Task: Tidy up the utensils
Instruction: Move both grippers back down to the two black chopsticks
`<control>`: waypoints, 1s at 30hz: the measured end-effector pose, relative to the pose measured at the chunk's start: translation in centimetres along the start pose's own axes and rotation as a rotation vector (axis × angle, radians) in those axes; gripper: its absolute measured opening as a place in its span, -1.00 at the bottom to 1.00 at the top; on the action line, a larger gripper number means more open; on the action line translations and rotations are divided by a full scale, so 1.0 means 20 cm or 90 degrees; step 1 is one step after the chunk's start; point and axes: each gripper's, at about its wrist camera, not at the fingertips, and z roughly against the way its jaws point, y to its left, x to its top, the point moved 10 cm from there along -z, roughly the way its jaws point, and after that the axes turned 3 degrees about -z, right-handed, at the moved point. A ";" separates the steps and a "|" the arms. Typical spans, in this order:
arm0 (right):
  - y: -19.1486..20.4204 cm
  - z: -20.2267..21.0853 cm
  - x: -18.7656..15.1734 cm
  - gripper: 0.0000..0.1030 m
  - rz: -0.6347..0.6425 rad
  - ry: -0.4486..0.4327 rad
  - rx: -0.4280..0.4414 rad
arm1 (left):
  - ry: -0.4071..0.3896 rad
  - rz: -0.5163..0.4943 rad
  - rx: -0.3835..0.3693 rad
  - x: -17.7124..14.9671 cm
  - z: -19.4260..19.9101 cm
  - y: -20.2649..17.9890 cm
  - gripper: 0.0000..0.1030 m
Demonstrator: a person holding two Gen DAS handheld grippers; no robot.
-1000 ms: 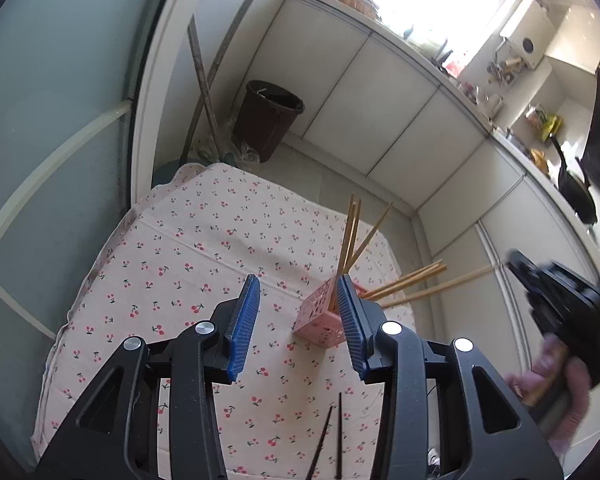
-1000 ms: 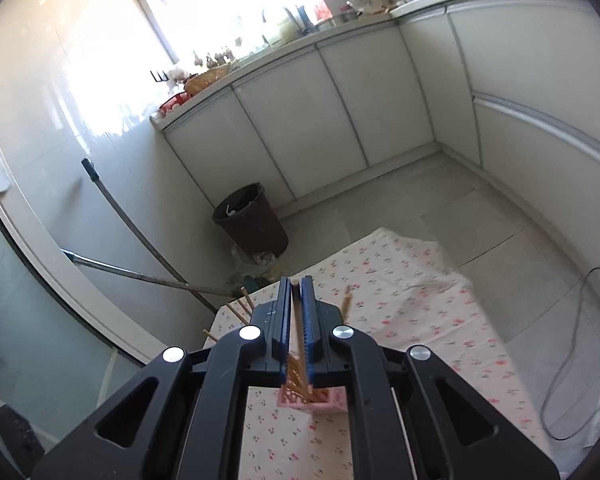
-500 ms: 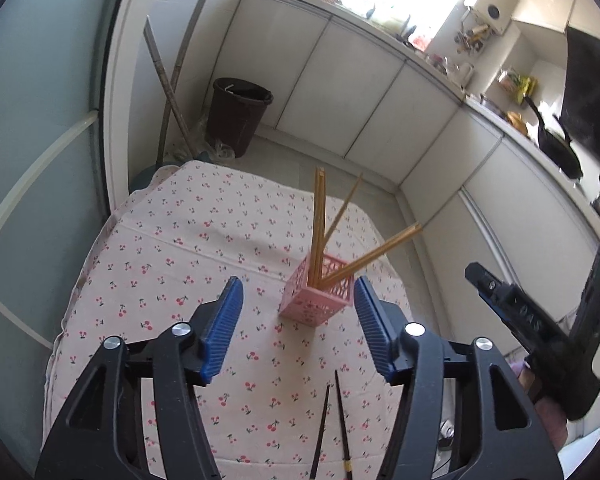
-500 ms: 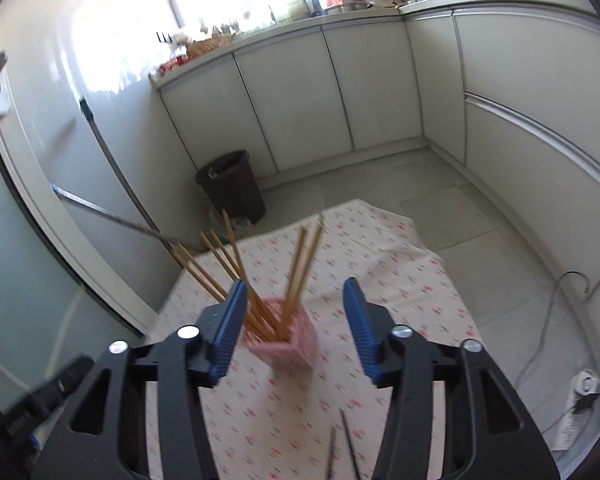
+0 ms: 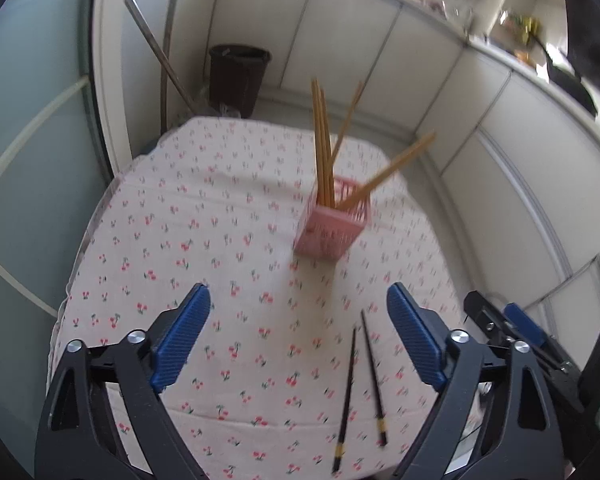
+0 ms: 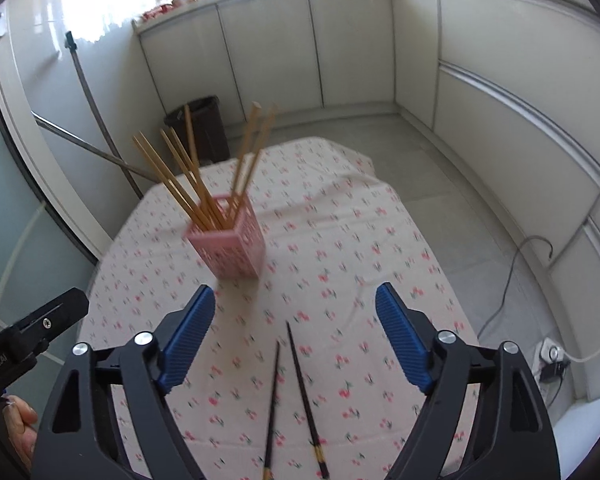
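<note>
With wooden chopsticks (image 5: 323, 148) already standing in pink holder (image 5: 334, 224), step in hand looks like picking up last pair: two black chopsticks (image 5: 363, 384) lying loose on cherry-print tablecloth (image 5: 188, 240). Holder upright, toward far half of table, nearer its right edge in left wrist view; black pair flat near the near edge, tips pointing toward holder, gold-banded ends toward camera, sticks close together, angled slightly apart.

Left gripper (image 5: 298, 336) jaws wide apart, just been opening, nothing between pads; black pair sits under its right-hand finger side, not touched. Right gripper (image 6: 296, 330) jaws also spread wide, just been opening, empty; black pair lies roughly centred below gap in right wrist view (image 6: 296, 396). Both tilted steeply down at table, hovering above cloth, side by side; left gripper's body and a bit of the person's hand (image 6: 18, 436) visible at lower left of right wrist view.

Next move, as a guess: drop lower over black pair, align pads across both sticks, close near middle. Thin, flat on soft cloth, so likely to roll or split apart. Some motion blur; contact height hard to tell.
</note>
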 end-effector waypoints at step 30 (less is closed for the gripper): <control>-0.64 -0.17 -0.55 0.87 -0.375 0.319 0.081 | 0.265 -0.070 0.065 -0.51 -0.76 -0.26 0.72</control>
